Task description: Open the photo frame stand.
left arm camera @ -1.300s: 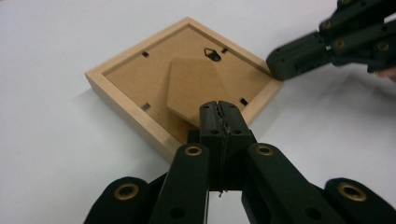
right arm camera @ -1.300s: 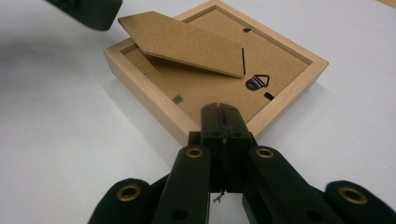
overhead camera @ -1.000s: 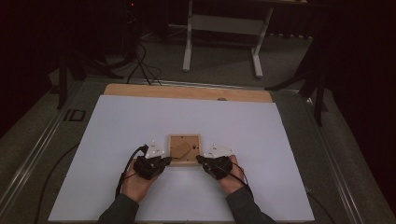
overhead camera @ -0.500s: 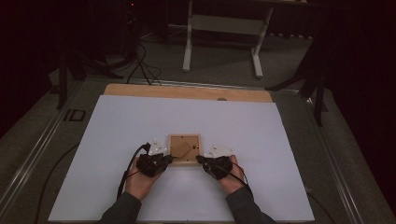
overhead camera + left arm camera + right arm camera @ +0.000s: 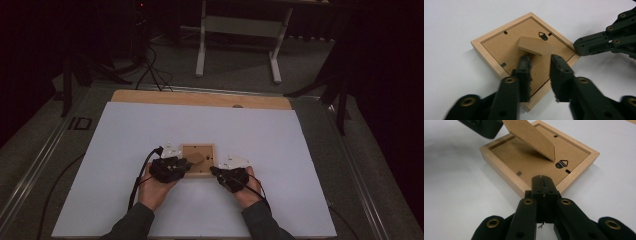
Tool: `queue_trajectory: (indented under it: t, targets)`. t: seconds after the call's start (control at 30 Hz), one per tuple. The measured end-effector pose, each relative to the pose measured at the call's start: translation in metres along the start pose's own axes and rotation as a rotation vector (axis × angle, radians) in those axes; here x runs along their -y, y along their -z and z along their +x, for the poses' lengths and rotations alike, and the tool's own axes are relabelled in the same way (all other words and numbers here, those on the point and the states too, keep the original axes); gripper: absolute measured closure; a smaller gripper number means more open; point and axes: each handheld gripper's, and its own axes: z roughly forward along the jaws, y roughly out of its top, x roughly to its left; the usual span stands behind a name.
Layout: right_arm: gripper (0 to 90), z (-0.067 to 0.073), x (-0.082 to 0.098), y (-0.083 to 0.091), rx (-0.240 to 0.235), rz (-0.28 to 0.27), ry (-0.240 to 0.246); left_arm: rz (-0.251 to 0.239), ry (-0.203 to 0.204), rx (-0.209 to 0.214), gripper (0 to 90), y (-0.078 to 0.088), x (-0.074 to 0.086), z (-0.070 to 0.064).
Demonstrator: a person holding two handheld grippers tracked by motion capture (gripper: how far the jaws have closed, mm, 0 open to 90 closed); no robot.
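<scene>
- Picture frame [image 5: 198, 159], a small wooden one, lies face down on the white table [image 5: 300, 150], close to the person and between the two grippers.
- Its brown back board [image 5: 506, 47] faces up, and the cardboard stand flap [image 5: 535, 46] is lifted off it and tilts up.
- The left gripper [image 5: 540, 67] has just been opening; its jaws are spread apart over the near corner, with nothing pinched.
- The right gripper [image 5: 543, 185] has its jaws pressed together, tip at the frame's corner, as if holding it steady.
- I think the stand is out now. The little metal tabs [image 5: 503, 64] look unturned, so the back is not yet off.
</scene>
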Motion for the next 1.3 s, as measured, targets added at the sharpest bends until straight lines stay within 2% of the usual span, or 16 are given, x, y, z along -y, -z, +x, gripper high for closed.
queue_trajectory:
  t: [0.17,0.27,0.37,0.57,0.7,0.9,1.03,1.13,1.3]
  targets:
    - [89.6,0.000,0.000,0.000,0.000,0.000,0.000,0.024,0.036,0.018,56.0,-0.007,-0.002,0.002]
    - [89.6,0.000,0.000,0.000,0.000,0.000,0.000,0.029,0.055,0.024,51.9,-0.012,-0.003,0.003]
    - [89.6,0.000,0.000,0.000,0.001,0.000,0.002,0.032,0.071,0.030,50.3,-0.017,-0.004,0.002]
    - [89.6,0.000,0.000,0.000,0.001,0.001,0.003,0.038,0.076,0.021,47.2,-0.025,-0.010,0.000]
    - [89.6,0.000,0.000,0.000,0.001,0.001,0.003,0.063,0.086,0.029,44.7,-0.031,-0.015,0.001]
    - [89.5,0.000,0.000,0.000,0.001,0.000,0.004,0.083,0.105,0.030,43.1,-0.038,-0.019,0.002]
    - [89.5,0.000,0.000,0.000,0.001,0.000,0.004,0.076,0.122,0.027,43.2,-0.041,-0.020,0.003]
    - [89.5,0.000,0.000,0.000,0.001,0.000,0.005,0.076,0.123,0.010,46.2,-0.042,-0.021,0.003]
    - [89.5,0.000,0.000,0.000,0.001,0.000,0.005,0.070,0.137,0.010,49.0,-0.042,-0.022,0.004]
